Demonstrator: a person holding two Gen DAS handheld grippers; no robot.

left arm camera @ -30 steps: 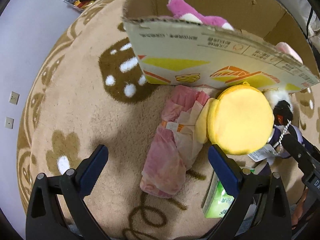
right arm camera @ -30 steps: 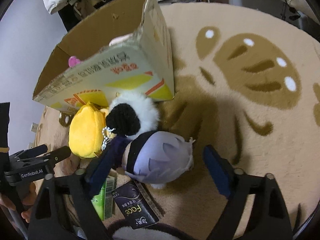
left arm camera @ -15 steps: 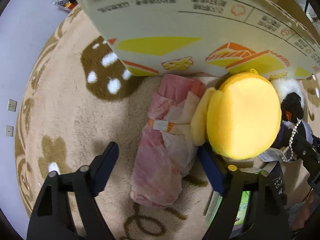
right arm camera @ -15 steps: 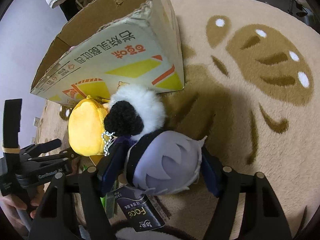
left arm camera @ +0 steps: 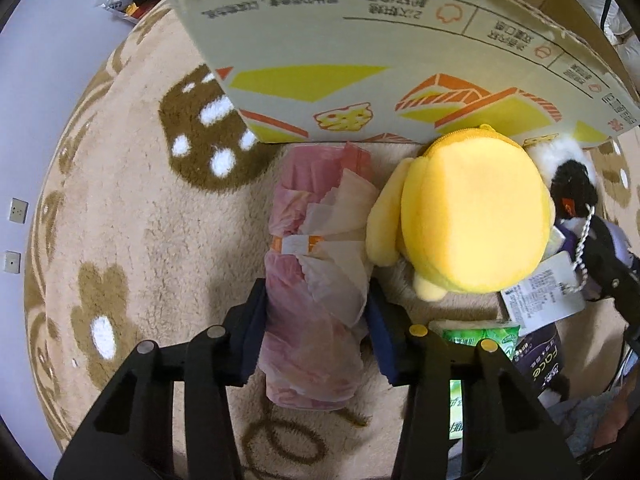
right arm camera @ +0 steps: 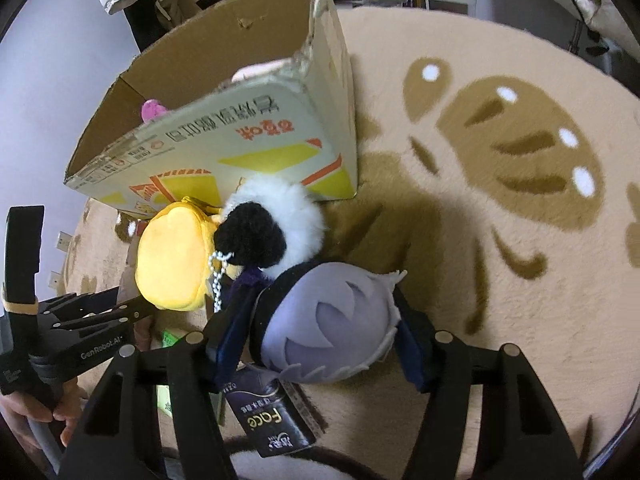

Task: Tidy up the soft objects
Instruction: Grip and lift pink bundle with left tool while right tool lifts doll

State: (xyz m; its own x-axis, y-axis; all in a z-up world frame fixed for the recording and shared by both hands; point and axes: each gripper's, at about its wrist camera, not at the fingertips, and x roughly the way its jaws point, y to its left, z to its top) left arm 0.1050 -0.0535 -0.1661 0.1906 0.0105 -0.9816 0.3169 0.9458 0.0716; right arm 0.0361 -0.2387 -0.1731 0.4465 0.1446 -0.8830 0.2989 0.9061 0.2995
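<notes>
on the rug (right arm camera: 500, 280), cardboard box (right arm camera: 248, 148) holds pink plush (right arm camera: 154, 110).

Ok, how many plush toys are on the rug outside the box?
3: yellow plush against the cardboard box, black-and-white fluffy plush beside it, purple-haired plush doll between the right gripper fingers. Others may be hidden.

A: What can't you make out from your left wrist?

B: The cardboard box (left arm camera: 360, 60) at twelve o'clock runs off the top edge, so its inside is hidden from you. The green packet (left arm camera: 476, 336) at five o'clock sits half behind your gripper's finger.

A: And the right wrist?

B: In the box (right arm camera: 248, 132), only slivers of a pink toy (right arm camera: 154, 110) show over the wall at ten o'clock. The dark tag (right arm camera: 272, 420) at six o'clock has print too small to read.
</notes>
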